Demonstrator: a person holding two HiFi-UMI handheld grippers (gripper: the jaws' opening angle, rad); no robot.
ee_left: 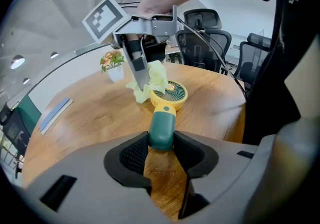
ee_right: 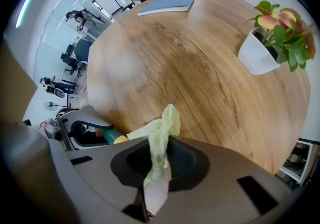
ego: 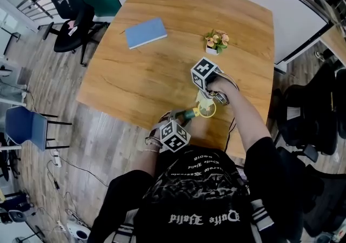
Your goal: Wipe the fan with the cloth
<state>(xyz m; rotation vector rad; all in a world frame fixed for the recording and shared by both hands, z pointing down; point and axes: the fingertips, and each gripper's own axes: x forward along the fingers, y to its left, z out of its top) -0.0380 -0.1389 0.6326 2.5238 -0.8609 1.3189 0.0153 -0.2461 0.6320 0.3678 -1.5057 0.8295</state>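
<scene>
A small hand fan lies on the wooden table (ego: 162, 69), with a yellow round head (ego: 206, 110) (ee_left: 169, 95) and a dark green handle (ee_left: 161, 130). My left gripper (ego: 183, 118) (ee_left: 161, 144) is shut on the end of that handle, near the table's front edge. A pale yellow-green cloth (ego: 202, 97) (ee_left: 157, 75) (ee_right: 160, 135) hangs from my right gripper (ego: 205, 99) (ee_left: 141, 77) (ee_right: 159, 162), which is shut on it and points steeply down. The cloth's loose end rests against the far left rim of the fan head. In the right gripper view only a bit of the handle (ee_right: 113, 137) shows.
A blue notebook (ego: 146, 32) lies at the table's far left and a small potted plant (ego: 216, 40) (ee_right: 270, 43) stands beyond the fan. A black cable (ego: 231, 128) hangs over the near right edge. Office chairs (ego: 73, 25) (ego: 313, 112) stand around the table.
</scene>
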